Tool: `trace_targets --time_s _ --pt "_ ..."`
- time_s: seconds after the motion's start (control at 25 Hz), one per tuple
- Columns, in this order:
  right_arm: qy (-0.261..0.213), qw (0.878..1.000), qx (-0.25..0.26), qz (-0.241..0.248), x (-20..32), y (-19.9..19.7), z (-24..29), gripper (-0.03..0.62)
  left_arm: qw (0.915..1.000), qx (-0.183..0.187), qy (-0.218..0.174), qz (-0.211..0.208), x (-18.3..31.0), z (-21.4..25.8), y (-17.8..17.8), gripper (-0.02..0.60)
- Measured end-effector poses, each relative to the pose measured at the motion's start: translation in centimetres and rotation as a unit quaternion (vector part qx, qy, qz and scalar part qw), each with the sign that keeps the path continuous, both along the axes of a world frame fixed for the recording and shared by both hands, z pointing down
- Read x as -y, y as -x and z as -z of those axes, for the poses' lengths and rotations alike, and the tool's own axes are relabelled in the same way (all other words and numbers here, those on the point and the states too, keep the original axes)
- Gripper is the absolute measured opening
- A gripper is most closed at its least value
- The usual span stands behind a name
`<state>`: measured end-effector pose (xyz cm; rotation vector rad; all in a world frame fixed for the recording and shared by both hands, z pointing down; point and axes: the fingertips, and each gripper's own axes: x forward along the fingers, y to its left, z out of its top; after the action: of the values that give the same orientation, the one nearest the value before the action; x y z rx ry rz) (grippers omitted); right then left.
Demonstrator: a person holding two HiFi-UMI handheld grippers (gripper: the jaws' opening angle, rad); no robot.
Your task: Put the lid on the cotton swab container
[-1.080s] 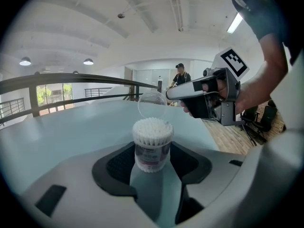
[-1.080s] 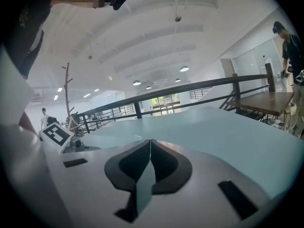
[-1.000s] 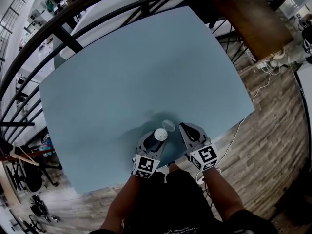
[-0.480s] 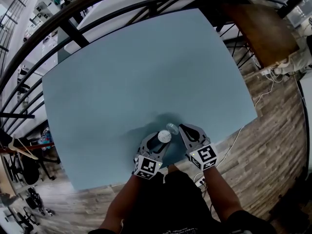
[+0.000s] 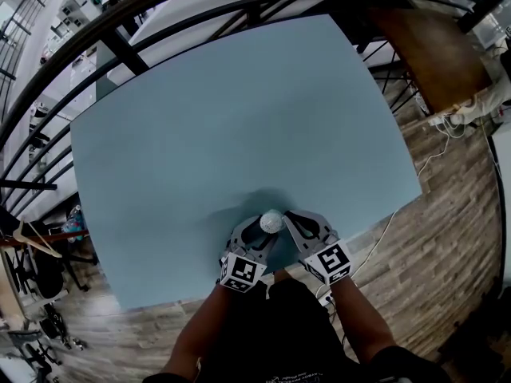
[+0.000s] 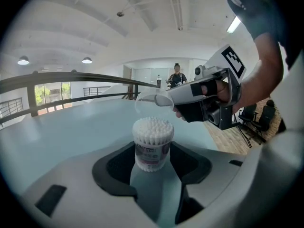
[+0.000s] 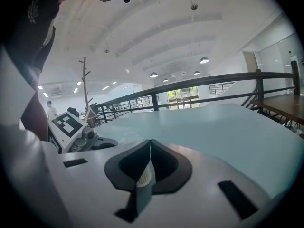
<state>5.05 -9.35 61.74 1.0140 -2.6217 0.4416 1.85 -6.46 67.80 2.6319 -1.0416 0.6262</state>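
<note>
The cotton swab container [image 6: 152, 145], a small clear tub packed with white swabs, stands upright on the light blue table [image 5: 223, 118]. My left gripper [image 6: 152, 161] is shut on its lower body. In the head view the container [image 5: 270, 223] sits near the table's front edge, between both grippers. My right gripper [image 5: 286, 219] is shut on the rim of the clear lid [image 6: 153, 103]. It holds the lid tilted just above the swab tips, a little behind them. In the right gripper view the lid [image 7: 124, 139] is a faint clear curve left of my shut jaws [image 7: 150, 148].
A black metal railing [image 5: 120, 50] curves round the table's far and left sides. A brown wooden table [image 5: 427, 38] stands at the back right. White cables [image 5: 435, 138] lie on the wood plank floor to the right. The person's forearms reach in from the bottom.
My right gripper has swung left with the lid, from beside the container to over its top. The left gripper and the container have stayed put.
</note>
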Motion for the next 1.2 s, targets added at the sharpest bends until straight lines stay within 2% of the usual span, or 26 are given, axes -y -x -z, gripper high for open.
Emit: trace_targets --time_s 0.28,0.48,0.84,0.96,1.2 --pt "0.015 0.999 -0.014 0.041 -1.5 1.7 -0.5 0.018 1.0000 0.003 0.000 -0.007 0.0 0.1 -0.1 0.242" --pt "0.007 0.998 -0.008 0.066 -1.9 3.1 0.4 0.018 1.0000 0.005 0.000 -0.007 0.0 0.0 -0.1 0.242" --pt "0.003 0.996 -0.051 0.075 -2.6 3.7 -0.5 0.018 0.9999 0.010 0.002 -0.011 -0.1 -0.1 -0.2 0.242" --pt "-0.008 0.994 -0.079 0.081 -2.6 3.9 -0.7 0.018 0.9999 0.012 0.002 -0.010 0.1 -0.1 -0.2 0.241" --pt "-0.011 0.992 -0.105 0.071 -2.5 4.0 -0.9 0.018 0.9998 0.014 0.004 -0.012 0.1 -0.1 -0.1 0.239"
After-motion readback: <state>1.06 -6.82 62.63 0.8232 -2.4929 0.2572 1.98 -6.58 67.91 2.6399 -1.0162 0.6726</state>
